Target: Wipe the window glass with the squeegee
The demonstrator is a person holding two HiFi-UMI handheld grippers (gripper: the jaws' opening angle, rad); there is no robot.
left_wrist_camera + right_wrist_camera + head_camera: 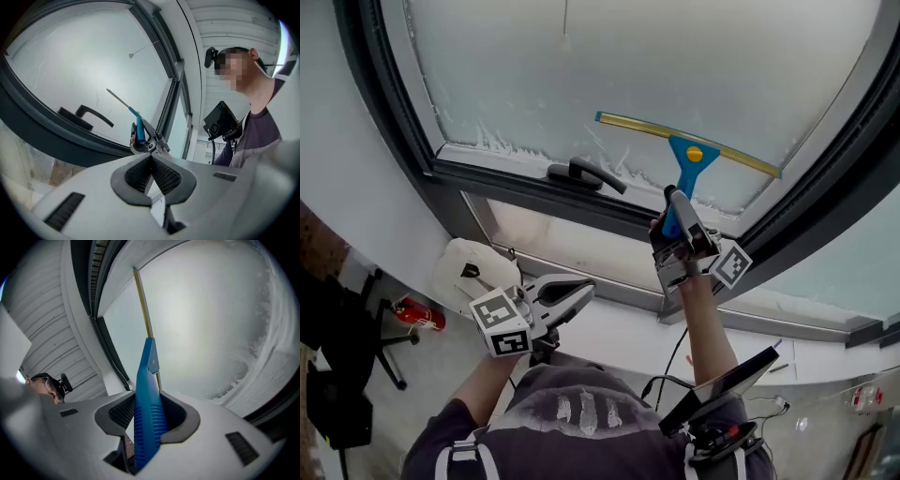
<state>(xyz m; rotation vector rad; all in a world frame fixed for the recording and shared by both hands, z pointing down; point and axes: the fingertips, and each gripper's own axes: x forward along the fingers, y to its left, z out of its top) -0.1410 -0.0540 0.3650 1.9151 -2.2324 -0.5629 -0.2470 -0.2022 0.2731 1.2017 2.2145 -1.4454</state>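
Your dark purple-grey top (pixel 534 439), lower centre, bears pale stripes (pixel 584 410); your grey left gripper (pixel 578 292) and right gripper (pixel 675 214) carry black-and-white marker cubes (pixel 502 323).

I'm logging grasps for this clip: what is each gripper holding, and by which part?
The right gripper is shut on the squeegee, gripping the ribbed lower part of its blue handle. The left gripper is shut on nothing.

The squeegee (pixel 687 161) has a blue handle and a long, yellow-edged blade. The blade lies against the window glass (pixel 675 56), low on the pane and sloping down to the right, with the handle clamped in the right gripper (pixel 677 228). The glass is hazy, with white foam (pixel 502 142) along its lower edge
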